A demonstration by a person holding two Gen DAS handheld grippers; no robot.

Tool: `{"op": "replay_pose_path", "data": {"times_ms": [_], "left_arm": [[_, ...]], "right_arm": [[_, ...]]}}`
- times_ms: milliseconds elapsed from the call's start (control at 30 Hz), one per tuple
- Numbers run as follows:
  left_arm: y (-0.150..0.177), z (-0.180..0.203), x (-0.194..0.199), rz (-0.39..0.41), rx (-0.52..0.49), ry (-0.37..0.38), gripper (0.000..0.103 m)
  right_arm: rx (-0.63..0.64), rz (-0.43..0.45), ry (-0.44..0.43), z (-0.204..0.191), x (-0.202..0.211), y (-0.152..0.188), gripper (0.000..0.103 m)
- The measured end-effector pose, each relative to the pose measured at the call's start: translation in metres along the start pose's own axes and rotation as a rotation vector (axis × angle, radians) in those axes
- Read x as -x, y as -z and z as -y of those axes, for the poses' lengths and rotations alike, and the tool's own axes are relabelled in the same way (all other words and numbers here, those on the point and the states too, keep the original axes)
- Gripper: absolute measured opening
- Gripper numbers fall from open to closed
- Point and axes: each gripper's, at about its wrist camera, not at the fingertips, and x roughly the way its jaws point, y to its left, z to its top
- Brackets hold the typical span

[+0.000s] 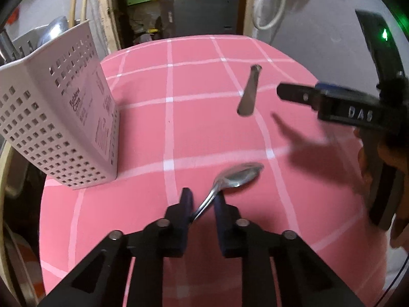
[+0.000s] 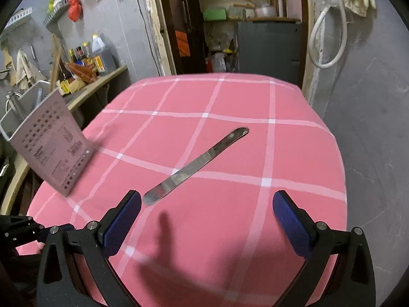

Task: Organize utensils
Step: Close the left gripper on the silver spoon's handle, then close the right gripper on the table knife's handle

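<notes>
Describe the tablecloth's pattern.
Pink tablecloth with a wide white grid of lines; clearest in the right wrist view.

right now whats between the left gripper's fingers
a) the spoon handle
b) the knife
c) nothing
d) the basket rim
a: the left gripper is closed on the handle of the spoon; the knife lies free on the cloth, ahead of the open right gripper.

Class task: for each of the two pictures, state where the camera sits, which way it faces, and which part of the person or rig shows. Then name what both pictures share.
Left wrist: on the left gripper, angled down at its spoon; the right gripper and a hand show at right.
Right wrist: on the open right gripper, angled down at the knife; part of the left rig shows at bottom left.
Shared: pink checked tablecloth, perforated utensil holder, knife, doorway.
</notes>
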Motion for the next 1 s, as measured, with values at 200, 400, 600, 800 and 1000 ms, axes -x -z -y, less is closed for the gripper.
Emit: {"op": "replay_pose_path", "data": {"times_ms": [200,400,600,800,1000], "left_arm": [[-0.022,-0.028,-0.015,-0.007,0.237,0.063,0.003],[-0.03,-0.039,-0.023,0.012,0.382,0.105,0.003],[-0.029,-0.042,-0.027,0.02,0.439,0.116,0.003],[-0.025,-0.044,-0.026,0.016,0.458,0.128,0.003],[-0.023,-0.047,-0.028,0.007,0.472,0.157,0.003]], "right_arm": [[-0.031,-0.07,-0.001,0.005,-0.036,-0.024,0.085],[-0.006,-0.177,0.116,-0.009,-0.076,-0.048,0.085],[0.006,-0.279,0.205,-0.025,-0.084,-0.06,0.086],[0.054,-0.357,0.221,-0.028,-0.068,-0.055,0.085],[0.032,-0.36,0.219,-0.024,-0.044,-0.045,0.084]]}}
